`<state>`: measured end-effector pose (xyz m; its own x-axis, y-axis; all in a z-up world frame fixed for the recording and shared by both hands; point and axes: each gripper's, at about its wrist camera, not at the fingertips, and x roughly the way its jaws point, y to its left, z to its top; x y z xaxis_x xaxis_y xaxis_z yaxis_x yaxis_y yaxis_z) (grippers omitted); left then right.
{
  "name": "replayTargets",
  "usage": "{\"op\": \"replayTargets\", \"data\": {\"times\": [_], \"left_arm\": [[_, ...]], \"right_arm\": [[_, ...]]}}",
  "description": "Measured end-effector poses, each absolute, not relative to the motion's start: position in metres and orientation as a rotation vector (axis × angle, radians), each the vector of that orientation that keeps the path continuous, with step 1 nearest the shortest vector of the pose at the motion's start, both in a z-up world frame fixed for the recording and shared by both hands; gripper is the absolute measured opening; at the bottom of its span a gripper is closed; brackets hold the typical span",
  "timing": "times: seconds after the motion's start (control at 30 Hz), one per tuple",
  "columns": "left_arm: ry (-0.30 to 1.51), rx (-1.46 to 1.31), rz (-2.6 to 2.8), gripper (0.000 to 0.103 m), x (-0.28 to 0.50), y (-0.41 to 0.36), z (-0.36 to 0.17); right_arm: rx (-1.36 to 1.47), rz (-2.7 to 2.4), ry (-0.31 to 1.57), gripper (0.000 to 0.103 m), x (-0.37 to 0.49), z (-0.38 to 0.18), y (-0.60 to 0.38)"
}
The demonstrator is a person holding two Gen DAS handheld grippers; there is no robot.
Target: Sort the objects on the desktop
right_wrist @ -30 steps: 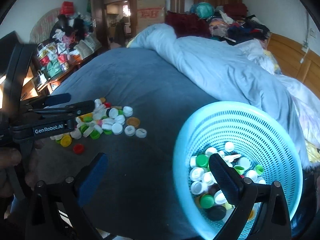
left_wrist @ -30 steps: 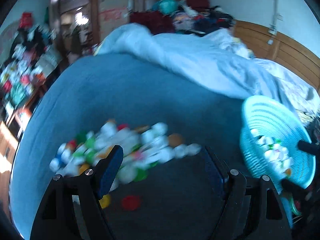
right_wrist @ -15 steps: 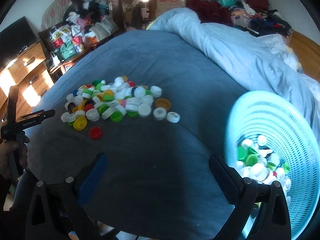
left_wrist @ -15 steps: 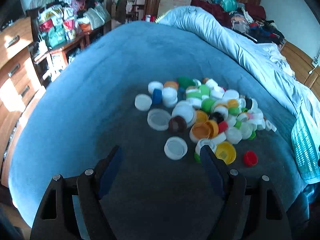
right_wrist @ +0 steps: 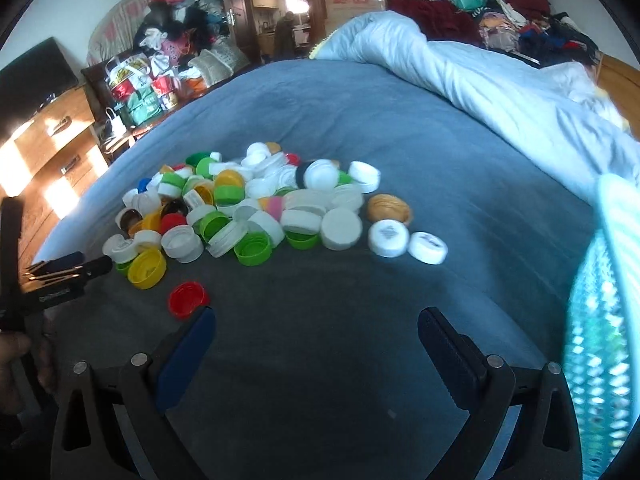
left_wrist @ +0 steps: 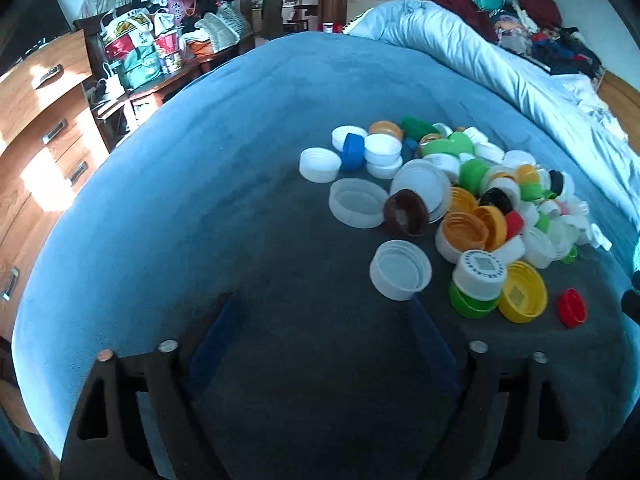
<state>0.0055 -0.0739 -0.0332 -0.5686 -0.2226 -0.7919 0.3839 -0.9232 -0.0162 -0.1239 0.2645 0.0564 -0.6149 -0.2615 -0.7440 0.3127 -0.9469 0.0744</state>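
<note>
As the left gripper (left_wrist: 320,320) swung from the basket (right_wrist: 604,320) back to the bottle caps (left_wrist: 460,200), its empty jaws were opening; the right gripper (right_wrist: 316,332) gaped empty.

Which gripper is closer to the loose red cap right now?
Right. The right gripper has its left finger tip right beside the red cap. The left gripper, jaws opening and empty, sits further off, past the yellow cap.

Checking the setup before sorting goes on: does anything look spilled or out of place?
Yes: a loose heap of bottle caps lies straight on the blue bedspread, not in the basket. One red cap sits apart, nearest the right gripper.
</note>
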Motion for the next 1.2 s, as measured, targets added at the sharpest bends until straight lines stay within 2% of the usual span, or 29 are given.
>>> {"op": "replayTargets", "data": {"times": [0.2,0.6,1.2], "left_arm": [[0.270,1.235,-2.467,0.101,0.003,-0.077,-0.037],[0.274,1.245,-2.456,0.101,0.000,-0.076,-0.037],[0.290,1.241,-2.463,0.102,-0.002,-0.079,-0.039]], "right_arm": [[1.240,-2.574,0.063,0.103,-0.137,0.032,0.256],[1.282,-2.683,0.130,0.103,-0.138,0.023,0.241],[1.249,-2.685,0.076,0.103,-0.137,0.020,0.245]]}}
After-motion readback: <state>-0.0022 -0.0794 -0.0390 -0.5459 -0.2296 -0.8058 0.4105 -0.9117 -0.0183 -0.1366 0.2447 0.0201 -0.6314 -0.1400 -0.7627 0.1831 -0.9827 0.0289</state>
